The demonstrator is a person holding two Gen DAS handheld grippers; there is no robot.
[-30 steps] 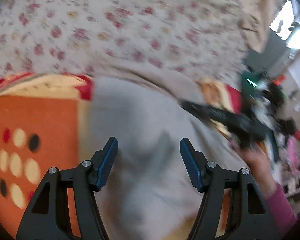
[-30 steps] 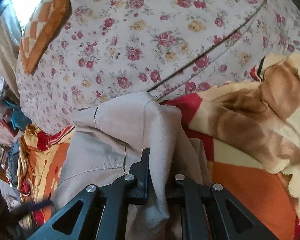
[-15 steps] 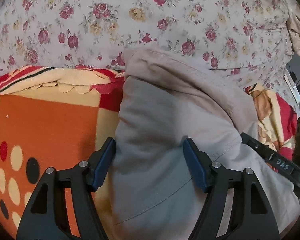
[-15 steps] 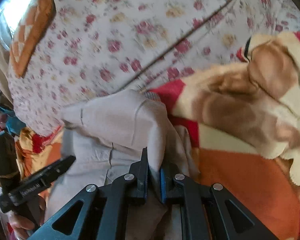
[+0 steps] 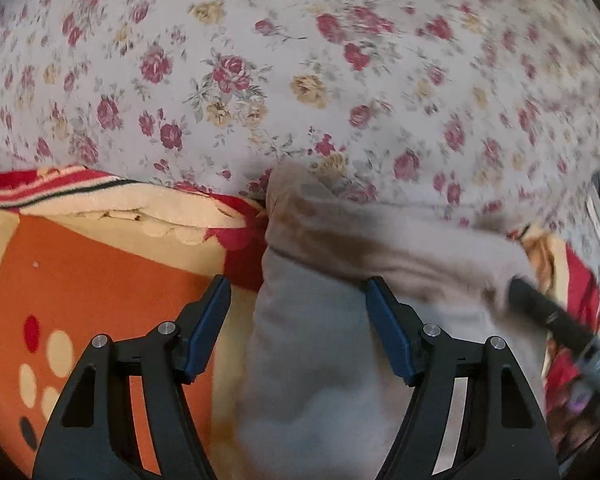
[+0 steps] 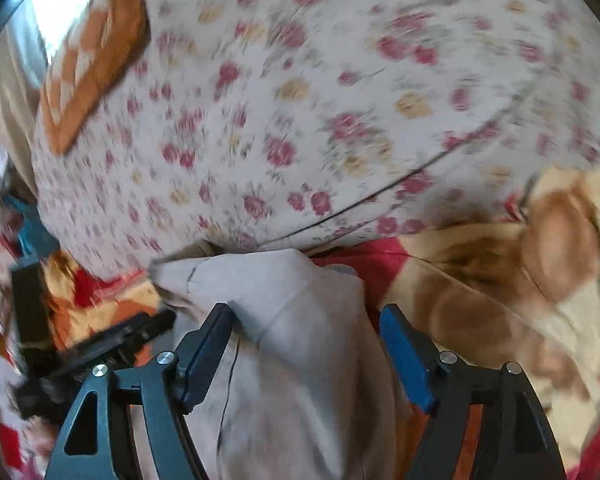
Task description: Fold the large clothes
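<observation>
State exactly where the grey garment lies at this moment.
In both wrist views the grey garment lies on the orange patterned blanket, its far edge against the floral bedding, between the open fingers of the left gripper and the right gripper.

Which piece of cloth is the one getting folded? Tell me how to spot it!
Find the big flowery sheet. Just below it lies an orange blanket, and on that sits the garment. It's the only plain grey-beige cloth, with no pattern.

Pale grey garment — matt woven cloth, smooth, stitched seams. Under it, at nine o'clock, an orange blanket of fuzzy fleece. At twelve o'clock, floral sheet — thin matt cotton-like fabric.
</observation>
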